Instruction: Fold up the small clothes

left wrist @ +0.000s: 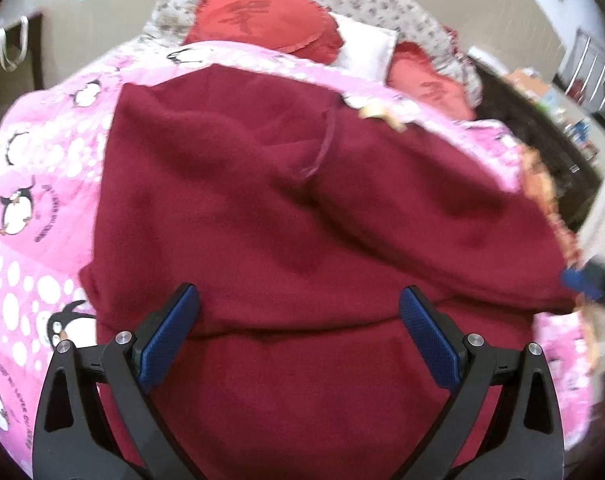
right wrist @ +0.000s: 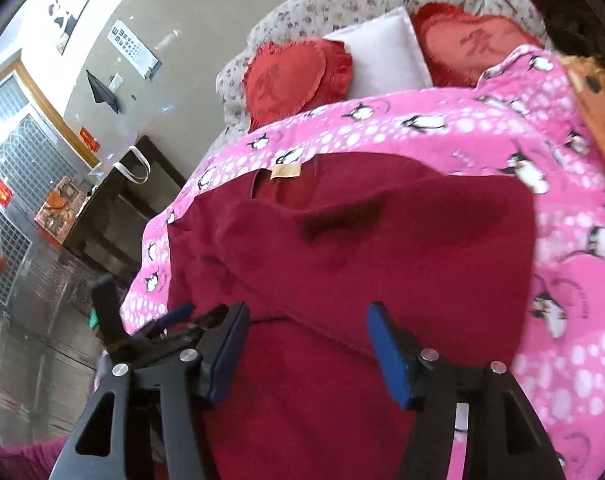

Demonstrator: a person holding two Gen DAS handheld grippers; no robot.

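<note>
Lying spread on the pink blanket [left wrist: 34, 184] of the bed, the sweater [left wrist: 286, 216] is part-folded: one sleeve [left wrist: 442, 216] is laid across the body, likely to narrow it before the next fold. The left gripper [left wrist: 298, 332] hovers over the near hem with fingers wide apart, holding nothing. The right gripper [right wrist: 306, 340] hangs likewise parted and empty above the cloth, probably between grasps.
</note>
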